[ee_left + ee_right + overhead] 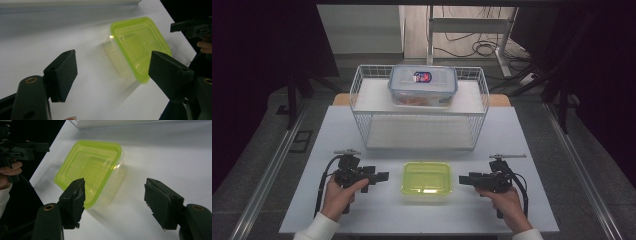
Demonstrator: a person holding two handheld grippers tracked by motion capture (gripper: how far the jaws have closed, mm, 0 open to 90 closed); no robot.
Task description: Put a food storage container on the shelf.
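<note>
Clearances, front of table
Green-lidded tub [426, 180] stands between both grippers, bare table [377, 210] around it; wire rack [419, 107] blocks the far side.

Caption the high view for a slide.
Two open hand-held grippers, left gripper and right gripper, flank a green-lidded tub on the table; a lidded box sits atop the wire rack.

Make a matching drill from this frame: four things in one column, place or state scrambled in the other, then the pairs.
Things
1. green-lidded container
2. blue-lidded box
3. left tongs
4. wire rack

Places or states
A. on the rack's upper shelf
B. on the table between the two tongs
C. stands at the far side of the table
D. open, held left of the green lid, nothing between the jaws

Pairs: 1-B, 2-A, 3-D, 4-C
</note>
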